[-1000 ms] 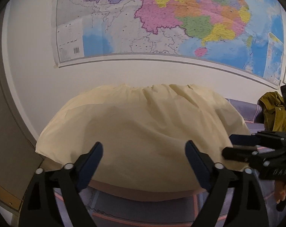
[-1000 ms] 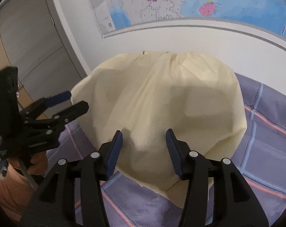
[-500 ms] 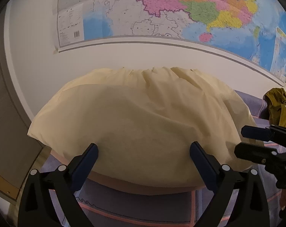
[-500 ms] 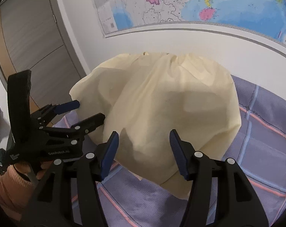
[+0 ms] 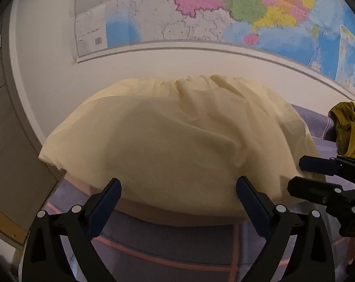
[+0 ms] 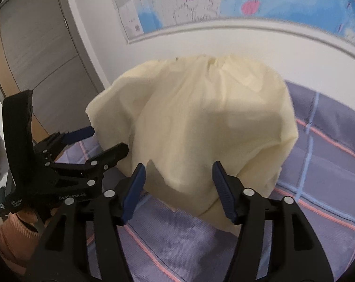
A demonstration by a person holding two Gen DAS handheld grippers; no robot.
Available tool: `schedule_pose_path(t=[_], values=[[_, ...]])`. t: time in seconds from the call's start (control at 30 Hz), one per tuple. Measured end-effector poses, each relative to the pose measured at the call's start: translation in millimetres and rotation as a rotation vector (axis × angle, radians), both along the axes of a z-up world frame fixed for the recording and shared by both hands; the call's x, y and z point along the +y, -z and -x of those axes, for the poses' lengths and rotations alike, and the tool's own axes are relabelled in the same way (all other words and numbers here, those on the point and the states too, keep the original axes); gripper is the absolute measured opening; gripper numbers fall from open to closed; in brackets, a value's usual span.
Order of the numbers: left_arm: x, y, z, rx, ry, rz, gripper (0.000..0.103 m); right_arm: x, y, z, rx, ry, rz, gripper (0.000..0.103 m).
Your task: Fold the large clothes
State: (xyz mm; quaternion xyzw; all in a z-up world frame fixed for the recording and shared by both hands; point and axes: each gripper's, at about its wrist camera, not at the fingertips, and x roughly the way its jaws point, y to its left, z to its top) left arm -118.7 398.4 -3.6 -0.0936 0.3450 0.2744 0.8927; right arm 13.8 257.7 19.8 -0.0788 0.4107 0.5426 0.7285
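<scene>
- lavender plaid bedspread [image 6: 330, 155] with pink and blue lines covers the surface; behind it, a white wall carrying a large colour map [image 5: 224, 11]; grey wardrobe doors [image 6: 36, 47] stand to the left.
- pale yellow garment [image 5: 177, 141], large, spread in a rounded mound on the bedspread, its gathered far edge lying against the wall.
- olive-green garment [image 5: 349, 129] crumpled at the right end of the bedspread, apart from the yellow one.
- left gripper [image 5: 178, 188]: jaws spread wide, empty, poised just short of the garment's near hem; seen from the right wrist, it sits beside the garment's left corner.
- right gripper [image 6: 178, 178]: jaws spread wide, empty, fingertips overlapping the garment's near edge in the picture; contact cannot be told.
- open bedspread lies on the near side of the garment and to its right; the wall closes the far side.
- a hand in an orange sleeve [image 6: 15, 230] holds the left gripper.
</scene>
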Motion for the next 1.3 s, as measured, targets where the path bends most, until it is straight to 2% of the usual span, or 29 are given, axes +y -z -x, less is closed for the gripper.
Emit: schedule_pose_path(t=[0.1,0.17,0.23,0.37,0.5,0.63,0.9,1.3], values=[[-10,-6,7,-0.018,-0.021,-0.003,0.095,-8,-5,7,-0.030,0.020,-0.017,0.072],[-16,-9,11,-0.031,-0.033,-0.003,0.096,-14,-8,12,-0.055,0.032,-0.027,0.082],[-24,-11,15,-0.028,-0.045,0.004,0.096,-20,-11,17,-0.080,0.042,-0.040,0.083],[-35,-13,22,-0.026,-0.061,-0.001,0.096,-30,-18,27,-0.118,0.048,-0.059,0.093],[-41,-8,27,-0.009,-0.073,0.051,0.096,-37,-20,35,-0.143,0.061,-0.059,0.094],[-52,-7,33,0.005,-0.112,0.006,0.096,-48,-19,37,-0.133,0.063,-0.066,0.097],[-59,-14,42,0.000,-0.129,0.031,0.096,-61,-22,44,-0.129,0.063,-0.080,0.097],[-69,-23,54,-0.020,-0.165,-0.025,0.096,-70,-26,52,-0.149,0.062,-0.087,0.097]])
